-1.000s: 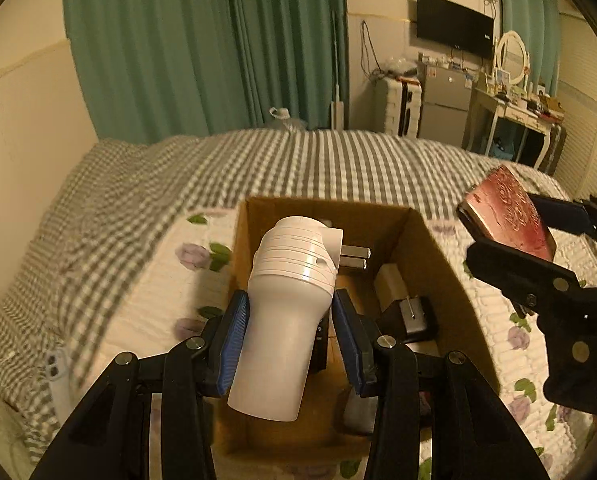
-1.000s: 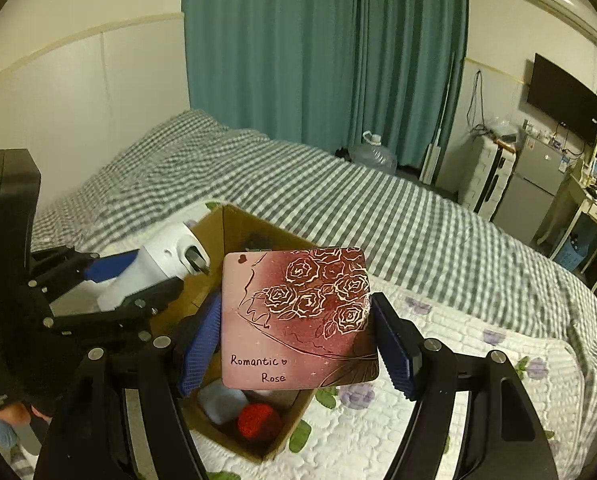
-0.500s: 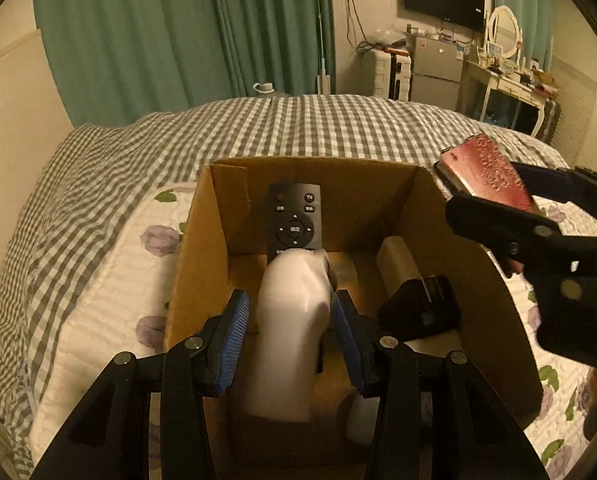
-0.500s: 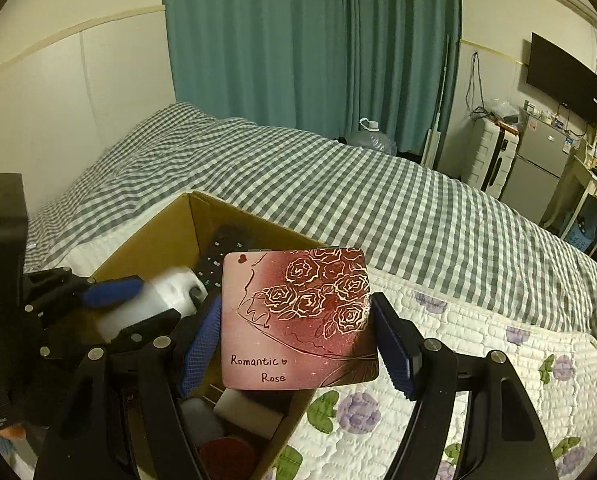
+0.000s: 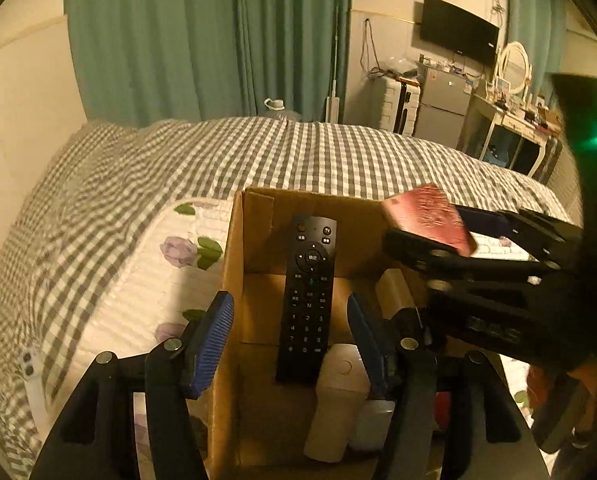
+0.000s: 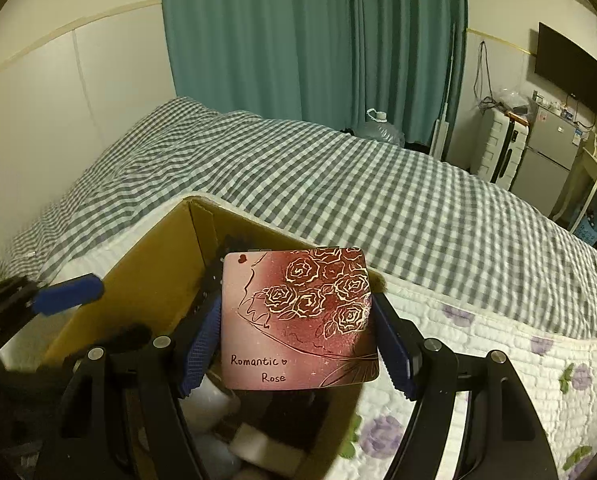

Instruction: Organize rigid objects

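A: What is your left gripper (image 5: 290, 340) doing over the cardboard box (image 5: 234, 280)?

B: Its blue pads (image 5: 210, 336) are standing wide apart with nothing between them. You are hovering it above the near end of the box, which is sitting on the floral quilt (image 5: 138, 280) on the checked bed (image 5: 258, 152).

A: And the white bottle (image 5: 336, 400)?

B: It is lying inside the box, just beside the black remote (image 5: 308, 300), which is leaning up against the far wall. A dark charger and other small pieces are crowding the right side, too dim for you to name.

A: What about your right gripper (image 6: 298, 344)?

B: You are clamping it on the red tin (image 6: 300, 320), the one lettered "Romantic Rose" with gold roses. Both pads are pressing its side edges.

A: Where is the tin sitting?

B: You are holding it in the air, over the box's right rim (image 6: 202, 206), lid facing the right wrist camera.
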Available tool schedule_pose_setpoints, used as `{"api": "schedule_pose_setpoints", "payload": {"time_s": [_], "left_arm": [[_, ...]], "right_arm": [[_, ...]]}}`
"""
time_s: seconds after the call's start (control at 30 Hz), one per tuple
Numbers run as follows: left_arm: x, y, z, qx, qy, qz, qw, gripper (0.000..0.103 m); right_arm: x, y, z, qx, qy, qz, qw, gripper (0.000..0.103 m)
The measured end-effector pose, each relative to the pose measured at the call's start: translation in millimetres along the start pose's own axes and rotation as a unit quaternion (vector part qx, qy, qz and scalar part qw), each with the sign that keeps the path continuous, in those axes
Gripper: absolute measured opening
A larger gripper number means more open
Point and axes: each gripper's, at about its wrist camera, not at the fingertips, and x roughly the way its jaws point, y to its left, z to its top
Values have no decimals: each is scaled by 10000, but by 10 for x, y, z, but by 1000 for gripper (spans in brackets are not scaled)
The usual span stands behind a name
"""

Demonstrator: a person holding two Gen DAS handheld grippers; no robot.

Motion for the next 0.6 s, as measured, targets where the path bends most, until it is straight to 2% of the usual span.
{"api": "schedule_pose_setpoints", "payload": {"time_s": [0.17, 0.27, 0.33, 0.5, 0.6], "left_arm": [[22, 25, -24, -8, -6, -75, 10000, 64], [48, 3, -57, -10, 52, -83, 10000, 65], [28, -31, -71, -3, 28, -82, 10000, 66], [-230, -167, -40, 3, -272, 18, 9996, 68], [-486, -202, -6, -118, -660, 247, 9974, 72]], "right_arm": [[104, -119, 14, 515, -54, 177, 9985, 73], [-4, -206, -1, 743, -238, 167, 9968, 84], [-101, -247, -2, 789, -279, 142, 9964, 84], [-572, -315, -9, 700, -464, -193, 9963, 88], [-948, -319, -9, 498, -701, -523, 9949, 90]]}}
